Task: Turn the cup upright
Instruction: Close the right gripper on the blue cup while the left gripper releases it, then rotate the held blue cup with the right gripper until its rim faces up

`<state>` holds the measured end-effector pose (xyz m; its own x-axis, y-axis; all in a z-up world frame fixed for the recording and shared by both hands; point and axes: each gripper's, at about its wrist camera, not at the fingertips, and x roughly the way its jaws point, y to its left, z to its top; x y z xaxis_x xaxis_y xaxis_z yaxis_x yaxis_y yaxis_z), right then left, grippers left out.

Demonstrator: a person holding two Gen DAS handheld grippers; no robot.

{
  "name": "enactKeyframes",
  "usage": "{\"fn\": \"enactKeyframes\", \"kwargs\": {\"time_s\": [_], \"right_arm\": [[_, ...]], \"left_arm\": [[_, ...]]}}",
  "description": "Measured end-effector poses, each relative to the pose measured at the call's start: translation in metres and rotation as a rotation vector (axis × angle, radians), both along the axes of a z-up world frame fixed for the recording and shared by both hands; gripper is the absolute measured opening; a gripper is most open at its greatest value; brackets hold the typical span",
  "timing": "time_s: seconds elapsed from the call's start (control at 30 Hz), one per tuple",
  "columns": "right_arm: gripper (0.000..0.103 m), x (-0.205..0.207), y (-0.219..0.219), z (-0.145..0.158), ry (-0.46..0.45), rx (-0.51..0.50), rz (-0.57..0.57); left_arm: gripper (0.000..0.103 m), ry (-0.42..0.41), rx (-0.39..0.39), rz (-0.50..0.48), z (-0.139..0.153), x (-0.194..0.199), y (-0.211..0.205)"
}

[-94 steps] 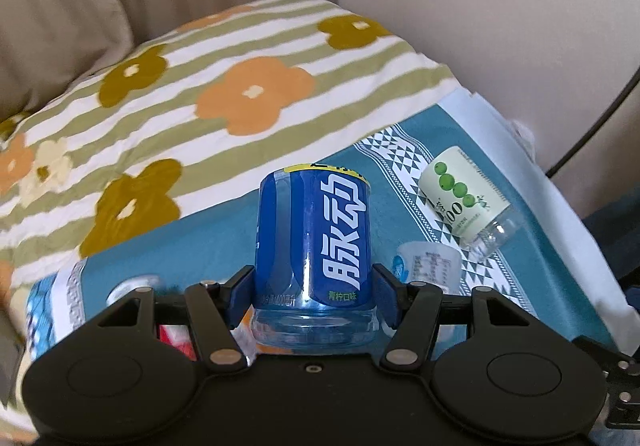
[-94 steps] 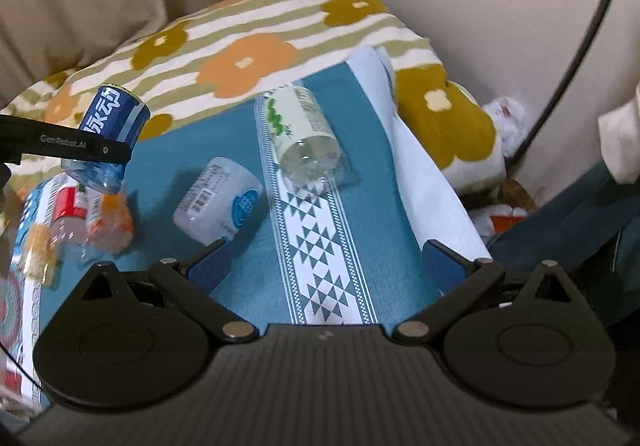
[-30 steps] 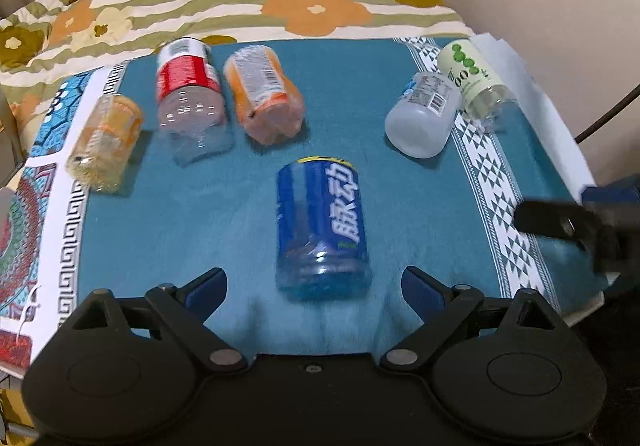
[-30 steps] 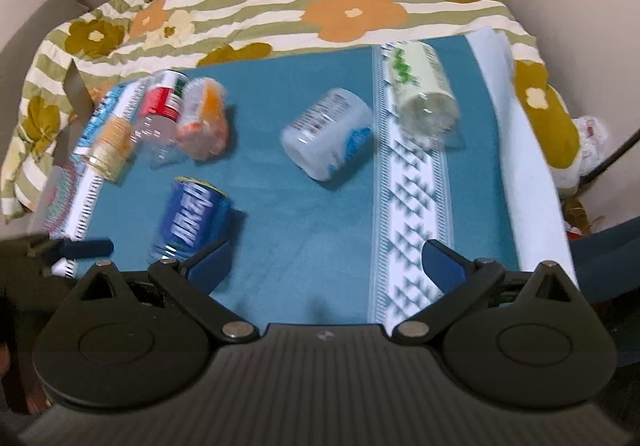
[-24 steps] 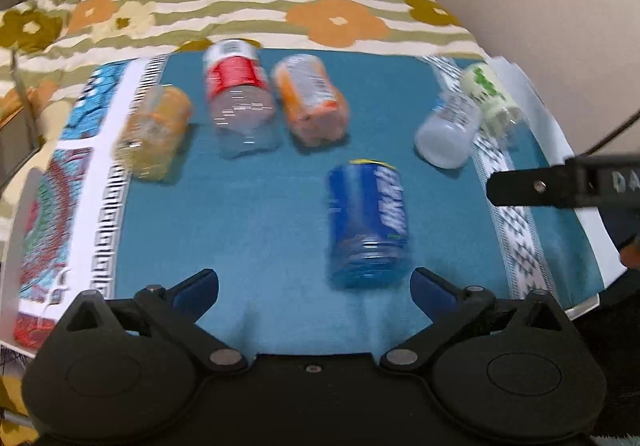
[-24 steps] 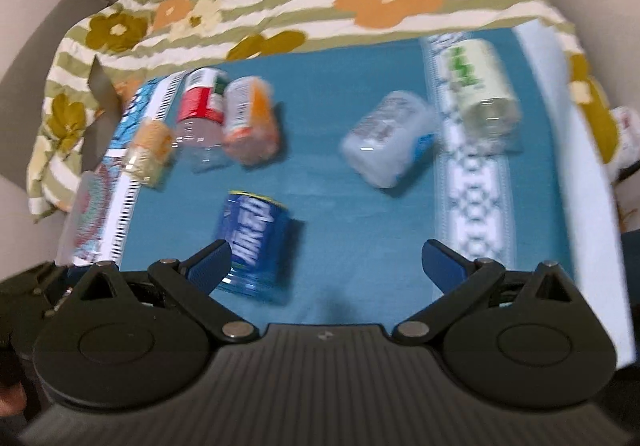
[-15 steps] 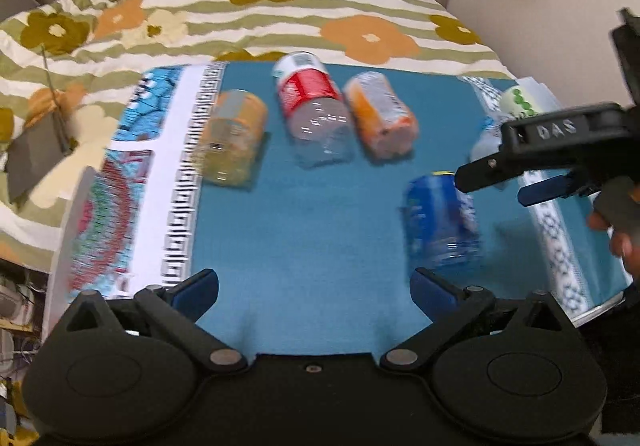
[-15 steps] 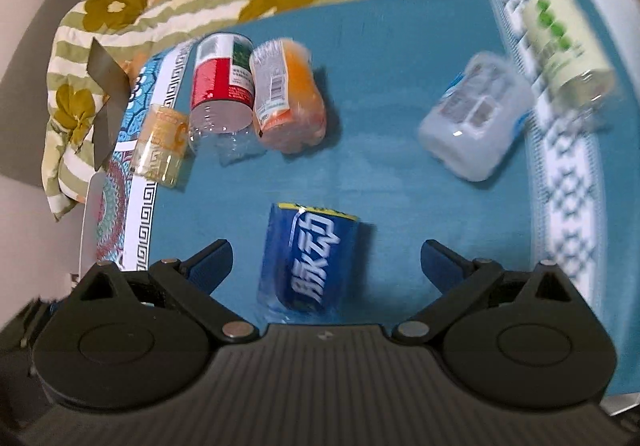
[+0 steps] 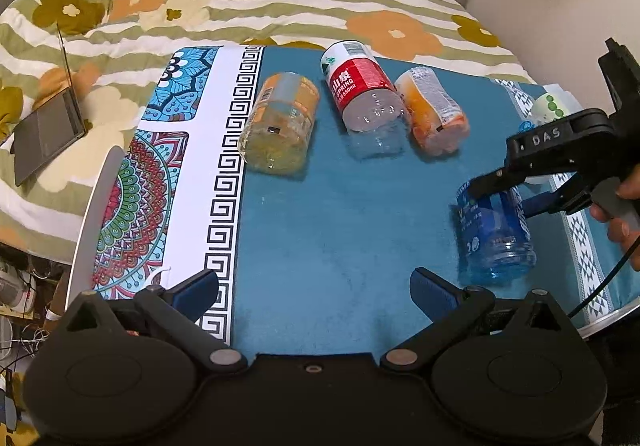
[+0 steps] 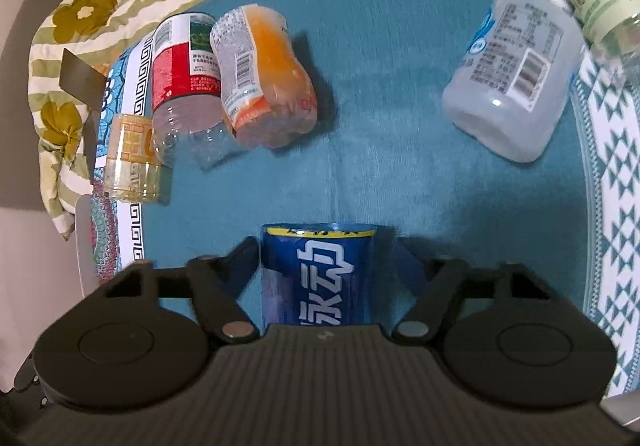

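floral bed (image 9: pixel 280 6), teal cloth (image 9: pixel 328 230), patterned mat (image 9: pixel 160 182)

Teal cloth (image 9: pixel 340 230) spread over desk, white patterned border strip (image 9: pixel 216 174) at left; floral striped quilt (image 9: pixel 248 6) behind; dark laptop (image 9: pixel 48 126) open on quilt at far left; tangled cables (image 9: pixel 16 298) and clutter below desk edge, lower left.

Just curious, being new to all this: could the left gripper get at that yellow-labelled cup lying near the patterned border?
Probably yes. The left gripper is open and holds nothing, and only bare teal cloth lies between it and the yellow-labelled cup, which is lying apart from its neighbours.
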<state>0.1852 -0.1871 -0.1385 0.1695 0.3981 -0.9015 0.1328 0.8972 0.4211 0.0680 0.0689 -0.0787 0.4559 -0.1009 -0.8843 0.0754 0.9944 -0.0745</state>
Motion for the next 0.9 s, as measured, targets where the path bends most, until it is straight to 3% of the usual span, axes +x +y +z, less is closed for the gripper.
{"fn": "enactKeyframes", "kwargs": {"time_s": [0.4, 0.7, 0.8, 0.9], "right_arm": [[0.077, -0.007, -0.001, 0.004, -0.037, 0.014, 0.003], [0.076, -0.017, -0.004, 0.022, -0.099, 0.024, 0.0], [0.076, -0.023, -0.005, 0.039, -0.165, 0.012, -0.007], [0.077, -0.041, -0.002, 0.06, -0.326, -0.043, -0.04]], "left_arm": [[0.103, -0.002, -0.011, 0.012, 0.003, -0.001, 0.0], [0.103, -0.022, -0.007, -0.002, 0.011, -0.003, -0.001], [0.103, -0.033, -0.002, -0.012, 0.015, -0.005, -0.003], [0.103, -0.039, 0.0, -0.015, 0.016, -0.005, -0.003]]}}
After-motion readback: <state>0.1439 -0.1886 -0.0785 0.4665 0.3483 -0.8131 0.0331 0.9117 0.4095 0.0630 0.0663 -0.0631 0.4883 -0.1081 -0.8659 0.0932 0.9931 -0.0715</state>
